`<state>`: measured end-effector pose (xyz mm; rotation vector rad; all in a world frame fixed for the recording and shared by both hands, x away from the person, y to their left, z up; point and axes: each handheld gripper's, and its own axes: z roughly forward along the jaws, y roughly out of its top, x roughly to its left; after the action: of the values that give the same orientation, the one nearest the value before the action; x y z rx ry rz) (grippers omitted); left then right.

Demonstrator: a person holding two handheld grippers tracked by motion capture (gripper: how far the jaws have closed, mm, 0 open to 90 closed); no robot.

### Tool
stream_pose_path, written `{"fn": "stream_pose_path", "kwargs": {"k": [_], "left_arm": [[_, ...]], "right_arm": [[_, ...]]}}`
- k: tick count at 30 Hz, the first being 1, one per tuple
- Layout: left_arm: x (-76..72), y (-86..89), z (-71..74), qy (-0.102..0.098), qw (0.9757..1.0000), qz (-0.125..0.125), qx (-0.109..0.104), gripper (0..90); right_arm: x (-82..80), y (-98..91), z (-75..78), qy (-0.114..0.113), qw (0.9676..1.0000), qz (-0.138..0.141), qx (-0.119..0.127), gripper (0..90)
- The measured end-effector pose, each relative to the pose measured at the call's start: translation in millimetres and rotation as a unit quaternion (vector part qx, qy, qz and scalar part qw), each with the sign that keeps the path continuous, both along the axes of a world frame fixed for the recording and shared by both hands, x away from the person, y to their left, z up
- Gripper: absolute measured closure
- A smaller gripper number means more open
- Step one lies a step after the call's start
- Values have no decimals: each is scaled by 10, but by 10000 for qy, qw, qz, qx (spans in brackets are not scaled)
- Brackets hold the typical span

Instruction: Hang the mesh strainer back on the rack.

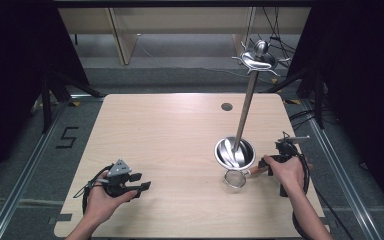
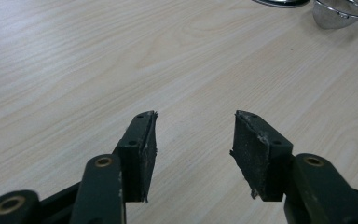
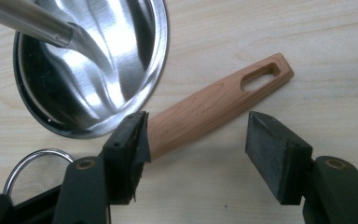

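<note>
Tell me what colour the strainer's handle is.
Light reddish-brown wood grain on the strainer handle, clearest in the right gripper view.

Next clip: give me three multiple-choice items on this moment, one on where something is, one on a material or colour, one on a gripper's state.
1. The small wire-mesh strainer with wooden handle lies:
A. at the table's far left corner
B. just in front of the round steel base dish of the tall metal stand
C. on the floor

2. The strainer's handle is:
A. wood
B. blue plastic
C. bare wire

3. The right gripper is:
A. shut on the handle
B. open over the handle
C. shut on the dish

Answers: B, high view; A, brown grain; B, jaws apart, handle unclamped.
</note>
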<state>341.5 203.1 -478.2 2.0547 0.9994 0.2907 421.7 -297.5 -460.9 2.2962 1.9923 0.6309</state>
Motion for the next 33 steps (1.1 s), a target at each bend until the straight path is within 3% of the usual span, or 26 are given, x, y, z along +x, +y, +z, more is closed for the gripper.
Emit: {"fn": "stream_pose_path", "kwargs": {"k": [2, 3, 4, 5, 6, 7, 10, 11, 12, 13, 14, 16, 17, 21, 22, 23, 24, 25, 26, 27, 28, 29, 30, 31, 32, 33], "left_arm": [[-13, -9, -6, -19, 10000, 18, -40, 483], [-14, -3, -3, 5, 10000, -5, -16, 483], [-16, 4, 0, 1, 10000, -18, 11, 483], [-17, 4, -3, -3, 10000, 9, -13, 483], [-17, 11, 0, -4, 10000, -19, 8, 483], [-20, 2, -5, -1, 10000, 23, -71, 483], [-17, 8, -2, 4, 10000, -22, -15, 483], [-15, 6, -4, 0, 10000, -28, -23, 483], [-13, -1, -6, 9, 10000, -19, -41, 483], [-11, 2, -5, 4, 10000, -19, 12, 483], [-8, 4, -6, 21, 10000, -38, 16, 483], [-8, 5, -6, 16, 10000, -29, 17, 483], [-9, 6, -5, 15, 10000, -28, 13, 483], [-12, 7, -8, 16, 10000, -17, 7, 483], [-11, 8, -9, 19, 10000, -22, 13, 484], [-11, 8, -9, 22, 10000, -26, 18, 484], [-9, 8, -9, 21, 10000, -31, 22, 485], [-9, 8, -8, 21, 10000, -34, 24, 484], [-10, 8, -7, 20, 10000, -33, 21, 485], [-8, 8, -9, 15, 10000, -40, 16, 485], [-8, 8, -8, 25, 10000, -39, 26, 486], [-8, 9, -7, 23, 10000, -33, 26, 486], [-6, 8, -10, 17, 10000, -5, 26, 487], [-8, 9, -8, 29, 10000, -20, 10, 487], [-7, 10, -8, 27, 10000, -22, 11, 487], [-6, 11, -9, 27, 10000, -23, 11, 487]], "right_arm": [[27, 46, -29, 90, 9996, -245, 92, 382], [44, 16, -37, 102, 9999, -82, 43, 380], [51, 56, -53, 101, 9993, -320, 157, 379], [65, 32, -58, 106, 9998, -129, 52, 373], [80, 76, -58, 163, 9992, -331, 167, 361], [89, 89, -54, 246, 9989, -332, 206, 361], [122, 115, -47, 279, 9989, -369, 72, 352], [132, 70, -62, 145, 9998, -97, -99, 347], [140, 110, -60, 216, 9993, -294, 7, 340], [151, 98, -55, 250, 9995, -177, -67, 333], [156, 147, -83, 188, 9989, -419, -55, 326], [174, 151, -60, 345, 9988, -333, -63, 323], [177, 178, -66, 355, 9982, -481, -8, 323], [169, 183, -52, 371, 9988, -286, -145, 361], [162, 204, -44, 418, 9983, -362, -155, 379], [168, 165, -61, 152, 9992, -52, -378, 394], [170, 247, -23, 340, 9980, -533, -14, 407], [160, 197, -21, 342, 9989, -108, -290, 420], [154, 177, -25, 424, 9983, 99, -387, 421], [147, 211, -12, 553, 9978, -34, -358, 419], [158, 255, -19, 544, 9980, -277, -174, 409], [163, 267, -19, 616, 9975, -308, -149, 402], [152, 250, -36, 618, 9977, -137, -253, 397], [146, 145, -71, 461, 9956, 531, -615, 394], [151, 168, -62, 531, 9961, 438, -549, 393], [140, 159, -89, 410, 9947, 690, -639, 392]]}}
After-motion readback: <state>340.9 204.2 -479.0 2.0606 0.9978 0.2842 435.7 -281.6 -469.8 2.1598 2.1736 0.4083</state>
